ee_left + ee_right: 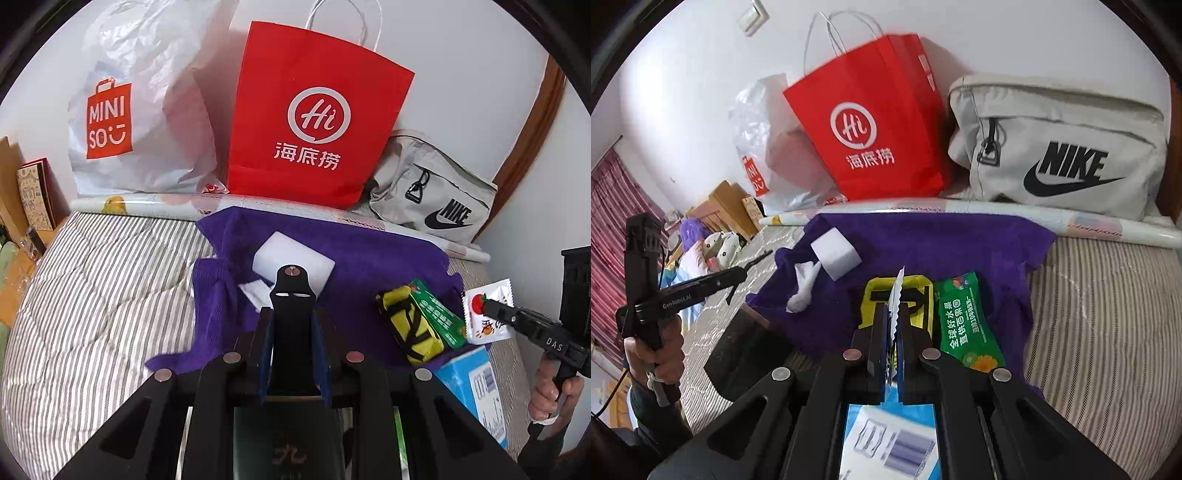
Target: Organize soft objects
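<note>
A deep purple fuzzy cloth is lying on the grey-and-white striped bed cover; at twelve o'clock a red paper bag is showing white lettering.

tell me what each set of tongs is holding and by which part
Right tongs: shut on the white snack packet, gripped at its serrated edge. Left tongs: shut on a flat black object, held by its lower end.

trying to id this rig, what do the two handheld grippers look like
Both are matte black pistol-grip tools. The left gripper bears white "GenRobot.AI" lettering; the right gripper reads "DAS". Each has blue finger pads, round silver bolts on the linkages, and a boxy black block on top.
</note>
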A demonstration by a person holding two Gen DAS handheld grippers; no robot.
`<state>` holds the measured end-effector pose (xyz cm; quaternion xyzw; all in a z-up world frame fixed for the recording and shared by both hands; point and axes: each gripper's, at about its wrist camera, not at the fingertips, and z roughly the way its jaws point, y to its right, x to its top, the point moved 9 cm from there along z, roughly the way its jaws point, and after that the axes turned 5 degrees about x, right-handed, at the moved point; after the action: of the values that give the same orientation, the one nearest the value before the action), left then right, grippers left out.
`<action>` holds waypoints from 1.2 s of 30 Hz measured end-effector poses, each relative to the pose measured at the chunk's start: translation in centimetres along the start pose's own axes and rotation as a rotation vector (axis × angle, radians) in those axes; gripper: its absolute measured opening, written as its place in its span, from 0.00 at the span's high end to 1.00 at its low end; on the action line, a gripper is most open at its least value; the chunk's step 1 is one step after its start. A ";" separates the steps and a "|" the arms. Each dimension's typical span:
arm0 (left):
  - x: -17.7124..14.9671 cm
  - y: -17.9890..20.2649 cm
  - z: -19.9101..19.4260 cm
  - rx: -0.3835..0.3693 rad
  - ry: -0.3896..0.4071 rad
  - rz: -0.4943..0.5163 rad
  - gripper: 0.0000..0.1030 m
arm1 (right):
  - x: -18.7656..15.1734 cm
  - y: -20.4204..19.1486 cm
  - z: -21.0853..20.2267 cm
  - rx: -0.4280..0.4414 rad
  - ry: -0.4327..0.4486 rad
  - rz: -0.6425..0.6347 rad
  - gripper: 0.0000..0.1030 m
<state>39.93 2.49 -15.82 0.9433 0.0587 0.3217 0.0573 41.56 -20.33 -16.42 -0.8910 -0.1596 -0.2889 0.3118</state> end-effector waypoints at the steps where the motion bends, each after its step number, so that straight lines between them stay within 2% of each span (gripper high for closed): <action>1: 0.2 0.0 0.4 0.002 -0.001 -0.001 0.81 | 0.0 0.1 0.5 0.005 -0.010 0.004 0.96; 7: 0.7 -0.6 2.7 0.005 -0.018 -0.017 0.81 | -0.5 0.3 3.3 0.037 -0.080 0.015 0.96; 11: 0.7 -1.0 4.8 0.021 -0.072 -0.033 0.81 | -1.4 0.9 5.1 0.073 -0.131 0.061 0.95; 18: 1.0 -1.4 6.1 0.061 -0.098 -0.025 0.81 | -1.7 2.2 5.6 0.072 -0.149 0.095 0.91; 25: 0.9 -1.2 6.8 0.049 -0.136 -0.032 0.80 | -1.7 2.7 5.4 0.045 -0.163 0.085 0.85; 27: 0.8 -1.2 7.0 0.040 -0.151 -0.042 0.80 | -1.6 2.8 5.2 0.036 -0.157 0.081 0.77; 29: 0.7 -1.3 7.2 0.041 -0.168 -0.051 0.80 | -1.6 2.8 5.1 0.032 -0.159 0.078 0.51; 30: 0.6 -1.4 7.3 0.039 -0.172 -0.054 0.80 | -1.5 2.8 5.0 0.023 -0.157 0.075 0.47; 33: 0.5 -1.6 7.2 0.034 -0.186 -0.071 0.73 | -1.4 3.0 4.9 -0.034 -0.147 0.037 0.46; 36: 0.5 -1.7 6.6 0.031 -0.182 -0.077 0.73 | -1.3 3.2 4.5 -0.105 -0.142 0.001 0.46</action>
<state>44.27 3.81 -20.96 0.9664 0.0943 0.2314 0.0599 43.89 -19.94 -21.63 -0.9244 -0.1653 -0.2328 0.2528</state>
